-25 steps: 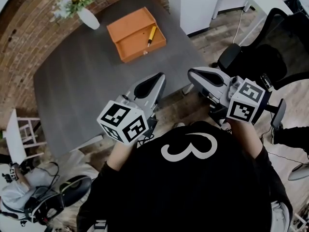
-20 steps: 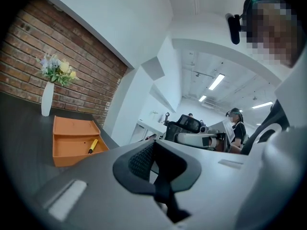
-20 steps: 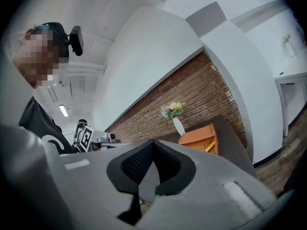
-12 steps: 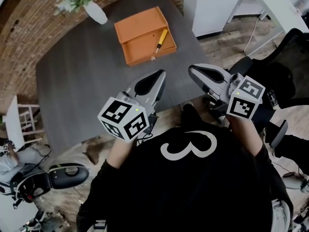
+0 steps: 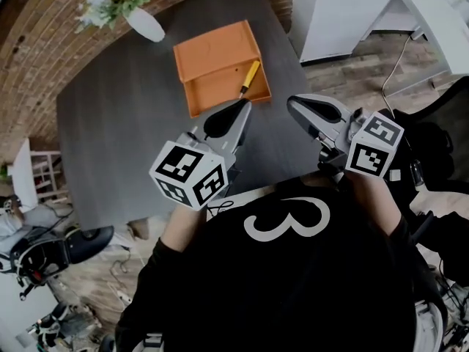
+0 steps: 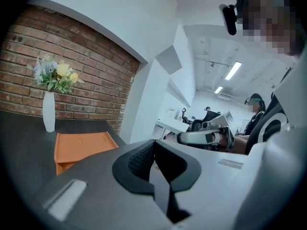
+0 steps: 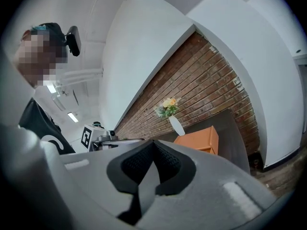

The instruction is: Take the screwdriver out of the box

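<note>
Left claw and right claw clenched, empty.
Yellow-handled screwdriver lies inside open orange box on dark tabletop, beyond them.

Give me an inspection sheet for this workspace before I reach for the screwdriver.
Surface: dark grey table.
Job's things: orange box, open; yellow-handled screwdriver lying inside near its right wall.
Clutter: white vase of flowers at the far corner.
Grippers: left gripper and right gripper both shut, empty, short of the box.
Cables: white cable on the floor at right.
Surroundings: brick wall, white furniture, wooden floor.
</note>
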